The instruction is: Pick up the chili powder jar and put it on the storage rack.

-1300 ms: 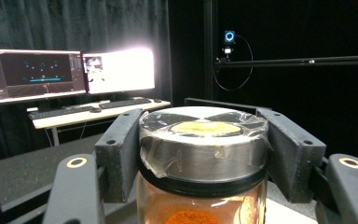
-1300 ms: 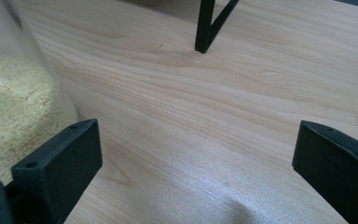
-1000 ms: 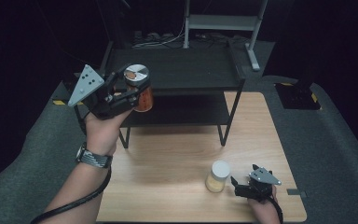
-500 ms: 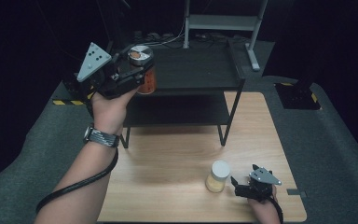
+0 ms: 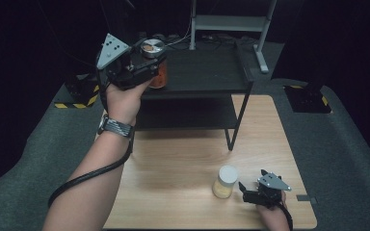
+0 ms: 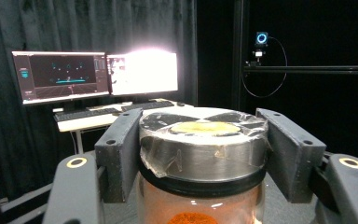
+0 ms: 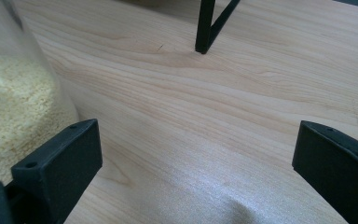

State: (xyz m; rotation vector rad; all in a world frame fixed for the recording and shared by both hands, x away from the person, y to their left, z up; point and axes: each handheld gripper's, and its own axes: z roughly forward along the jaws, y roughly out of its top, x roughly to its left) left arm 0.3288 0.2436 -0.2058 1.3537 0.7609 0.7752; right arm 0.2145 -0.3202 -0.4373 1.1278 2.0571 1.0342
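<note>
The left gripper [image 5: 147,65] is up high over the top shelf of the black rack [image 5: 207,72], its fingers [image 6: 119,149] clamped tight on the jar of orange powder [image 5: 158,77], one on each side of the lid. That lid [image 6: 203,144] is round brushed metal with clear tape creased across it and a black ring beneath; the glass below shows rust-orange contents. Down on the pale wood-grain desk [image 5: 173,163], the right gripper [image 5: 248,191] rests low with its fingers [image 7: 58,163] spread wide, gripping nothing. Just beside its left finger stands a white-capped jar of pale yellow grains [image 5: 224,182], clear-walled and cylindrical.
</note>
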